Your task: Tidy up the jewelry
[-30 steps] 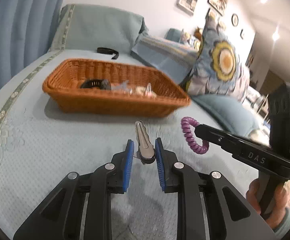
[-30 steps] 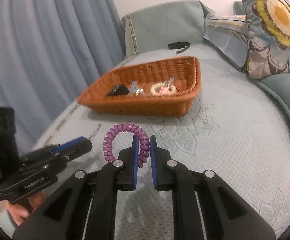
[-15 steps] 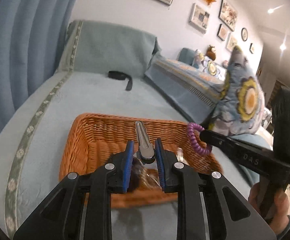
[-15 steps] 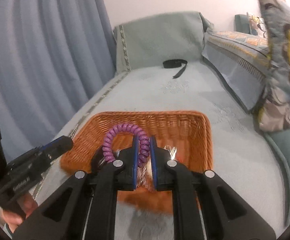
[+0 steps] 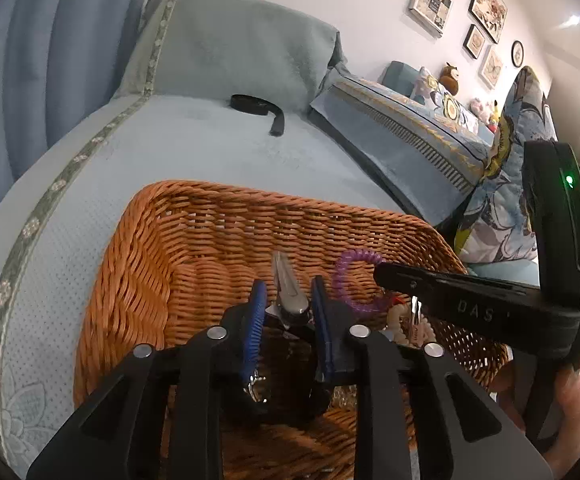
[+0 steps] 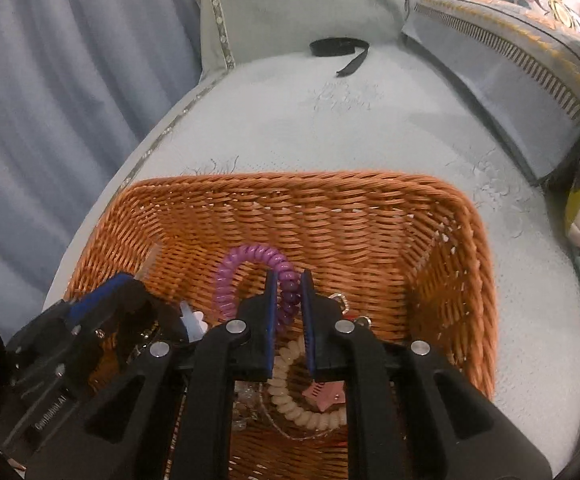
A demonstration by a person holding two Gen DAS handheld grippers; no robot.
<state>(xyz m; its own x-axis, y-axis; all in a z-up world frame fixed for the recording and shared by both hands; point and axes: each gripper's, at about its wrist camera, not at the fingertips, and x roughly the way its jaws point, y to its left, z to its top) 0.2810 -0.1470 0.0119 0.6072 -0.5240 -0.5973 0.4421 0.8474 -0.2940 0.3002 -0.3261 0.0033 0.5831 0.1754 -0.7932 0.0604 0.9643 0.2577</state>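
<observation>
Both grippers hang over the orange wicker basket [image 5: 138,280], which also shows in the right wrist view [image 6: 442,248]. My left gripper [image 5: 287,300] is shut on a silver hair clip [image 5: 286,284]. My right gripper [image 6: 289,296] is shut on a purple spiral hair tie [image 6: 250,260], also seen in the left wrist view [image 5: 354,264]. Inside the basket lie a cream spiral hair tie [image 6: 294,404], a pink clip [image 6: 326,394] and a dark item [image 5: 282,392] partly hidden by the fingers.
The basket sits on a light blue bed cover [image 6: 330,128]. A black strap [image 5: 258,106] lies further back near the grey-green pillow [image 5: 242,48]. Patterned cushions [image 5: 506,208] stand on the right, blue curtains [image 6: 58,80] on the left.
Both grippers have moved forward and down from in front of the basket to right over its inside, still carrying the clip and the purple tie.
</observation>
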